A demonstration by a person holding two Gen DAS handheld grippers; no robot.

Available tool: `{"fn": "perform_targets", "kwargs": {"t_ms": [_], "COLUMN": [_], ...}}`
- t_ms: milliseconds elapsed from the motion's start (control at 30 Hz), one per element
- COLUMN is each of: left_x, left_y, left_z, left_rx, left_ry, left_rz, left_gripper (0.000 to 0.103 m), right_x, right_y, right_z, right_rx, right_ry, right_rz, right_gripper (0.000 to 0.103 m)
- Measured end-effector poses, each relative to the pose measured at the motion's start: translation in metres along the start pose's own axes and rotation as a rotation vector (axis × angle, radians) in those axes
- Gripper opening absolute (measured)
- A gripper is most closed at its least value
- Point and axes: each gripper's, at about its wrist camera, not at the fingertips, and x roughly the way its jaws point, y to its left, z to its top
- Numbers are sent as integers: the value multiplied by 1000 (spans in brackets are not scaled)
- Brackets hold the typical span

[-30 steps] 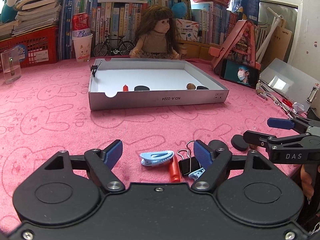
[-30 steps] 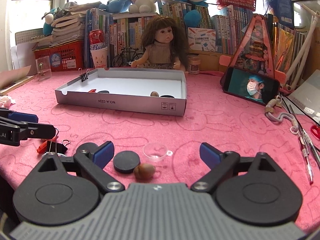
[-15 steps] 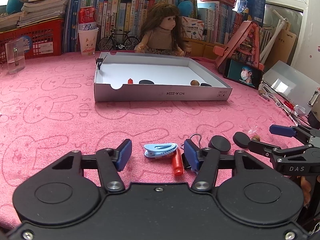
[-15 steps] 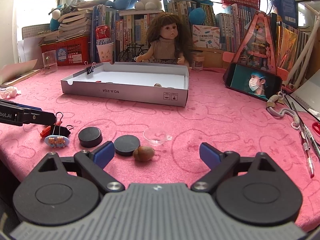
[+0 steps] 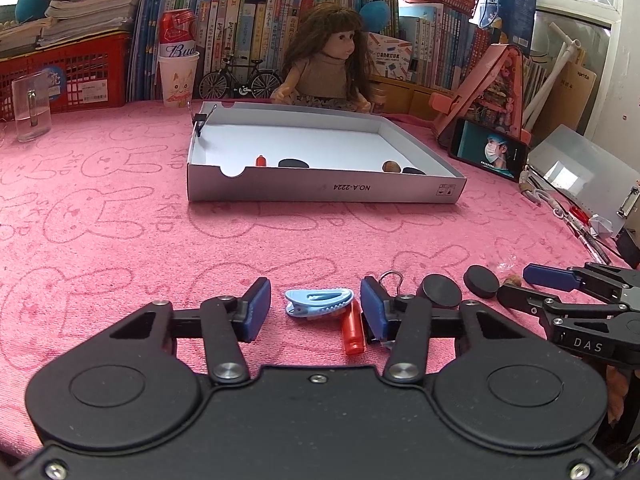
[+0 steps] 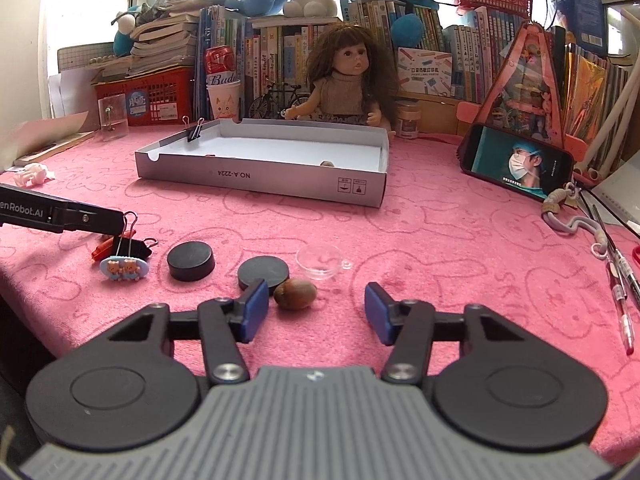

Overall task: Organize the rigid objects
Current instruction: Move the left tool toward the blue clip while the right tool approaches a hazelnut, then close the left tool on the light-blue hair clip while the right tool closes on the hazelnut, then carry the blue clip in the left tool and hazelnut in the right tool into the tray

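Blue clip: the blue clip (image 5: 319,301) lies flat on the pink cloth (image 5: 120,240), right between the left gripper's (image 5: 316,309) fingers. It looks like light, stiff plastic with a toothed edge. I'd take it across its long sides near the middle, since the smooth top may slip.

Red tube: a small red tube (image 5: 353,334) lies touching the clip's right end, close against the right-hand finger. It seems light and hard, and likely to roll or get nudged if the jaws close carelessly.

Binder clip: a black binder clip (image 6: 130,248) with wire loops lies just behind that finger, beside a small bear charm (image 6: 124,270). It is rigid metal; its body looks the best place to hold.

Nut: a brown nut (image 6: 295,295) sits just ahead of the right gripper (image 6: 316,316), nearer its left finger. It is round, hard and probably inclined to roll, so a grip across its widest part suits it.

Black discs: two black discs (image 6: 191,260) (image 6: 263,273) lie near the nut, flat and solid-looking; their low edges offer the only hold.

Clear dish: a small clear dish (image 6: 320,263) lies beyond the nut. It looks thin and possibly brittle.

Left gripper: fingers part-way apart, straddling the blue clip, nothing held.

Right gripper: fingers spread wide, empty.

White box: the white box (image 5: 320,192) stands well beyond both grippers and already holds a few small items; I judge it the destination.
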Motion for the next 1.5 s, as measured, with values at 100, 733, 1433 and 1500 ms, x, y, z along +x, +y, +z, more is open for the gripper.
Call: {"fn": "perform_targets", "kwargs": {"t_ms": [100, 733, 1433, 1500], "left_x": [1, 4, 9, 10], "left_y": [-1, -4, -4, -4], "left_z": [-1, 1, 29, 32], "left_rx": [-3, -6, 14, 17], "left_ry": [4, -1, -50, -52], "left_rz": [7, 5, 51, 51], "left_gripper": [47, 36, 36, 36], "right_x": [0, 1, 15, 17], "right_y": [2, 4, -3, -5], "right_z": [0, 5, 28, 30], "right_rx": [-4, 25, 88, 103], "right_ry": [-2, -16, -32, -29], "right_rz": [6, 9, -51, -55], "right_gripper": [49, 28, 28, 28]}}
